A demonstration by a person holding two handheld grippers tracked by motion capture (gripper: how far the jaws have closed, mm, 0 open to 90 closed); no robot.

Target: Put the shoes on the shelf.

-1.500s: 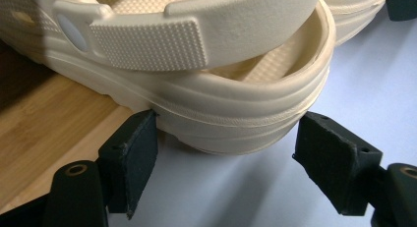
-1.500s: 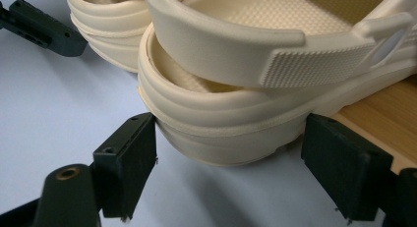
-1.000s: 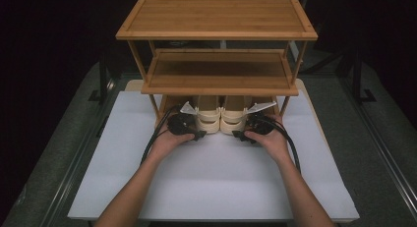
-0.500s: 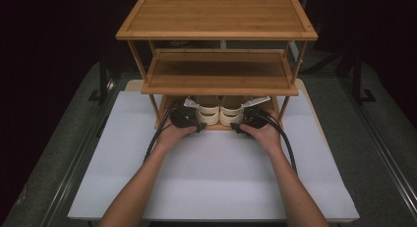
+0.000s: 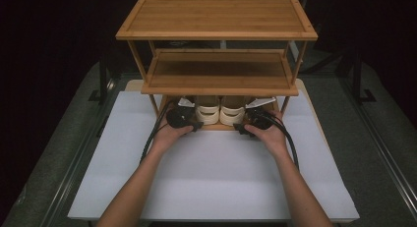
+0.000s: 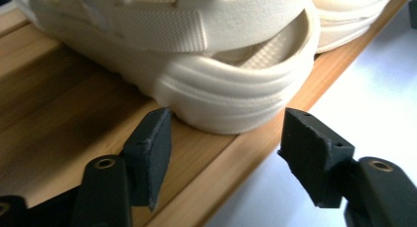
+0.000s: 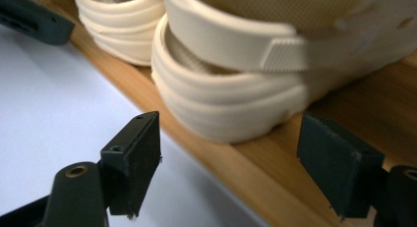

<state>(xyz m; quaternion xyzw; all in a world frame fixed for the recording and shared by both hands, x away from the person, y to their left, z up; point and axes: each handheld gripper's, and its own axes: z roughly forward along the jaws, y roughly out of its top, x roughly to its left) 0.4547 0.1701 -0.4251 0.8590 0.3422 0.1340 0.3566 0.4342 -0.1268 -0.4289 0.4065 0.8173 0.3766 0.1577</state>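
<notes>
Tongs face two cream clogs on the rack's [image 5: 147, 89] bottom shelf. The left gripper [image 6: 223, 153] has just been closing, its jaws apart and clear of the left clog [image 6: 231, 84]. The right gripper [image 7: 228, 168] stands open just short of the right clog [image 7: 236, 99].

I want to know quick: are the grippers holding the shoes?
Left gripper: open, just been closing, left shoe not gripped.
Right gripper: open, right shoe not gripped.

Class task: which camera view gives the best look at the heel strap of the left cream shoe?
The left gripper view: the left shoe sits close, its heel strap sharp. The high view shows that shoe small under the shelf; the right gripper view shows its heel at the top left.
</notes>
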